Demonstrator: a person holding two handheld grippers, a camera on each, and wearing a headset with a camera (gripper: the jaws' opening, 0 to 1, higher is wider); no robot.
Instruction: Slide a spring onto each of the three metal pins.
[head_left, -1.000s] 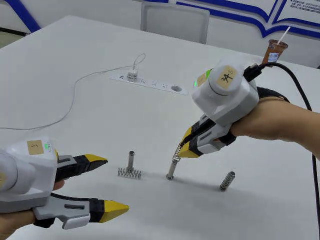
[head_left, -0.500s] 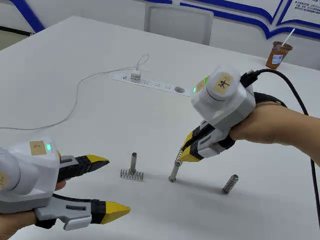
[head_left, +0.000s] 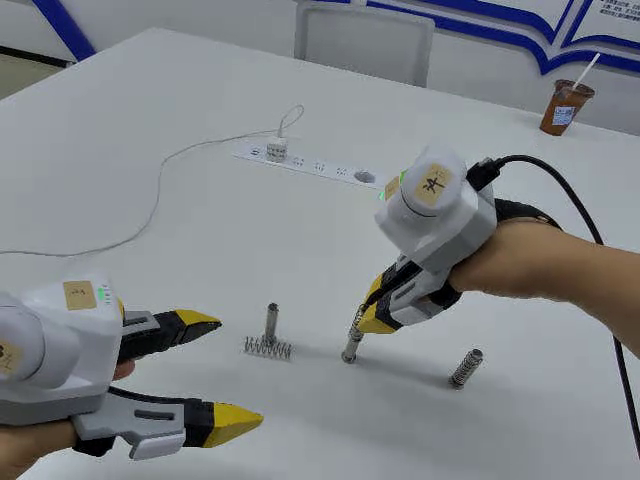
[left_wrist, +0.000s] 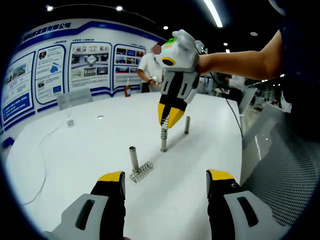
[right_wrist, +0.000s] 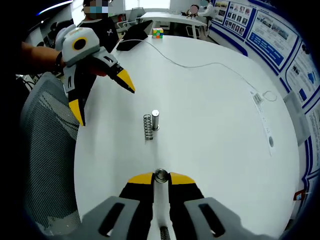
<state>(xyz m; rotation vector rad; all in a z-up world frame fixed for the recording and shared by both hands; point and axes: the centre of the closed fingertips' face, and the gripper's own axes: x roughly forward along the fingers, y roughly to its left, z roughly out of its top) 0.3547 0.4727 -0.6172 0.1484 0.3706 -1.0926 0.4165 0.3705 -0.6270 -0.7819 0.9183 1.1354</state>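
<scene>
My right gripper (head_left: 372, 320) is shut on a spring (left_wrist: 164, 132) threaded over the top of the middle pin (head_left: 350, 347); the spring's end ring (right_wrist: 160, 175) sits between the yellow tips. To the left stands a bare pin (head_left: 271, 322) with a loose spring (head_left: 267, 347) lying at its foot. On the right, another pin (head_left: 466, 367) wears a spring. My left gripper (head_left: 225, 370) hovers open at the near left, holding nothing. In the left gripper view, its own tips (left_wrist: 166, 176) frame the bare pin (left_wrist: 133, 159) and the right gripper (left_wrist: 170, 115).
A white power strip (head_left: 310, 165) with a plugged adapter and a long white cable lies farther back on the white table (head_left: 150, 130). A cup with a straw (head_left: 566, 106) stands at the far right. A chair (head_left: 365, 40) sits behind the table.
My right gripper has sunk a little lower along the middle pin, with the spring in it. The left gripper has stayed put; the head camera has shifted.
</scene>
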